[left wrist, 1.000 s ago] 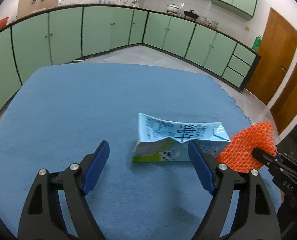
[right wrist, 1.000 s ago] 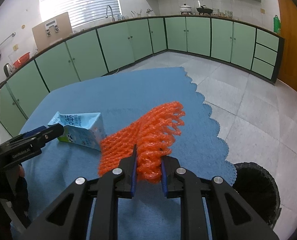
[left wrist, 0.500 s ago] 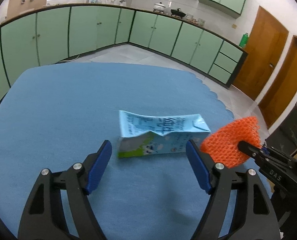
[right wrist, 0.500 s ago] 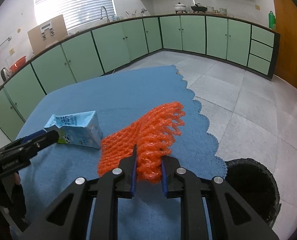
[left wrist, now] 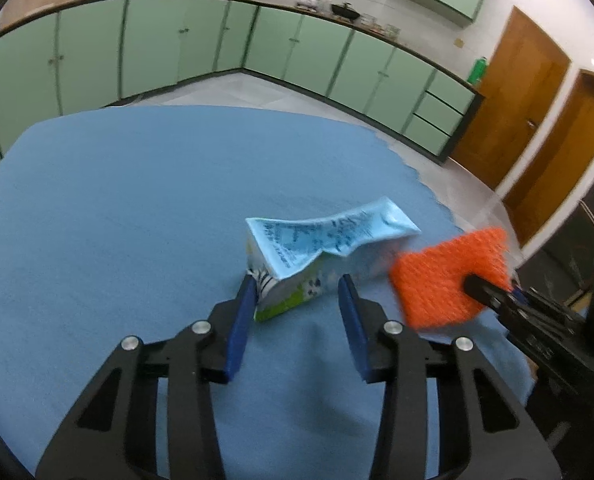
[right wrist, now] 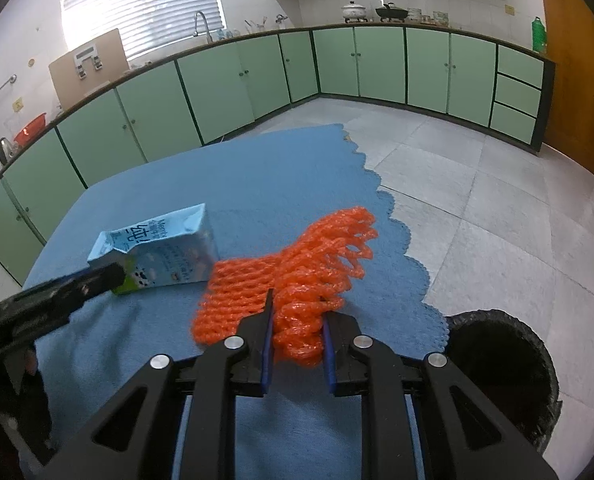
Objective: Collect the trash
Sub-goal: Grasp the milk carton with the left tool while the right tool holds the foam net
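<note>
A crushed light-blue milk carton [left wrist: 321, 248] lies on its side on the blue tablecloth [left wrist: 117, 208]. My left gripper [left wrist: 297, 300] is open, its fingers on either side of the carton's near end, the left pad touching it. My right gripper [right wrist: 297, 320] is shut on an orange foam net [right wrist: 297, 276] and holds it just above the cloth, right of the carton [right wrist: 161, 248]. The net [left wrist: 449, 276] and the right gripper also show in the left wrist view. The left gripper's finger [right wrist: 77, 284] shows at the carton in the right wrist view.
A black-lined trash bin [right wrist: 501, 376] stands on the tiled floor just off the table's scalloped right edge [right wrist: 401, 236]. Green kitchen cabinets [right wrist: 337, 68] run along the far walls. Wooden doors [left wrist: 537, 120] stand at the right.
My left gripper has moved forward to the carton and its jaws have narrowed around the carton's near end. The right gripper still holds the net and has drifted slightly right.
</note>
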`<state>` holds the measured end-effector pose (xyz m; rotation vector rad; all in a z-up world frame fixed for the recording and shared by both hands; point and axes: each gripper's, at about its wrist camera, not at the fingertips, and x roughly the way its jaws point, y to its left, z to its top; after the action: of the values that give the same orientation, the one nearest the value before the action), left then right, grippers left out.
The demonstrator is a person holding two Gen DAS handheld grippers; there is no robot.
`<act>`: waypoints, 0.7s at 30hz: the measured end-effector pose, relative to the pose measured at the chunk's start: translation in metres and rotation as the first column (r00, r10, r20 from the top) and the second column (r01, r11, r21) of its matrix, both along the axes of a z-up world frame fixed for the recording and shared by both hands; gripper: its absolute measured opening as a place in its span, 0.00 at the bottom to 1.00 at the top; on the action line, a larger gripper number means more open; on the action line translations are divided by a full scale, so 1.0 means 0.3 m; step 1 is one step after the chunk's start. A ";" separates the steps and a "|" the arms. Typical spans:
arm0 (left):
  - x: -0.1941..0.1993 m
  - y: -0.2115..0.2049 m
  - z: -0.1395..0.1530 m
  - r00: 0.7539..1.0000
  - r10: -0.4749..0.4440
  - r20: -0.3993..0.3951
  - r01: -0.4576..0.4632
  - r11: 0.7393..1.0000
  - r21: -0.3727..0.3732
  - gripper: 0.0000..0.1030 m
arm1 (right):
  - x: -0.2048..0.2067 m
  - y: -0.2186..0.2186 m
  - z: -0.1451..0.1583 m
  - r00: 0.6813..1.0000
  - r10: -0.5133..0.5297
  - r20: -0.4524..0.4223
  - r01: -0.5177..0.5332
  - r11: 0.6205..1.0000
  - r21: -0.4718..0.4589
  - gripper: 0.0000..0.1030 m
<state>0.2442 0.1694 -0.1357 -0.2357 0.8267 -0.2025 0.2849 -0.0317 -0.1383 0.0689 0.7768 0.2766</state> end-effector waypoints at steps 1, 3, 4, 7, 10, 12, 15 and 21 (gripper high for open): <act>-0.013 -0.019 0.002 1.000 -0.021 -0.002 0.021 1.000 0.000 0.39 | 0.000 -0.002 0.003 1.000 -0.004 0.002 0.004 1.000 0.001 0.19; -0.033 -0.052 0.003 0.999 -0.051 -0.004 0.051 0.999 0.002 0.40 | -0.004 -0.004 0.007 1.000 -0.010 0.005 0.010 1.000 0.001 0.19; -0.044 -0.063 0.007 0.998 -0.061 -0.001 0.061 0.998 0.004 0.43 | -0.005 -0.007 0.010 1.000 -0.013 0.006 0.013 1.000 0.001 0.19; -0.057 -0.070 0.008 0.999 -0.047 0.015 0.046 0.999 0.028 0.59 | -0.011 -0.010 0.009 1.000 -0.017 0.005 0.017 1.000 0.000 0.19; -0.039 -0.053 0.001 1.000 -0.010 0.020 0.009 0.998 0.060 0.65 | -0.014 -0.007 0.004 1.000 -0.018 0.001 0.018 1.000 0.000 0.19; -0.021 -0.036 -0.002 1.000 0.006 0.014 -0.007 0.998 0.065 0.67 | -0.009 -0.005 0.004 1.000 -0.019 -0.001 0.019 1.000 0.000 0.19; 0.013 -0.024 -0.008 1.000 0.014 0.017 -0.015 0.997 0.078 0.71 | 0.001 -0.002 -0.001 1.000 -0.019 -0.007 0.019 1.000 0.002 0.19; 0.067 -0.035 -0.032 1.000 -0.016 -0.004 0.017 0.997 0.078 0.70 | 0.009 -0.005 -0.006 1.000 -0.015 -0.013 0.015 1.000 -0.003 0.19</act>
<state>0.2642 0.1588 -0.1454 -0.1564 0.8386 -0.1851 0.2875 -0.0333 -0.1402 0.0739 0.7896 0.2612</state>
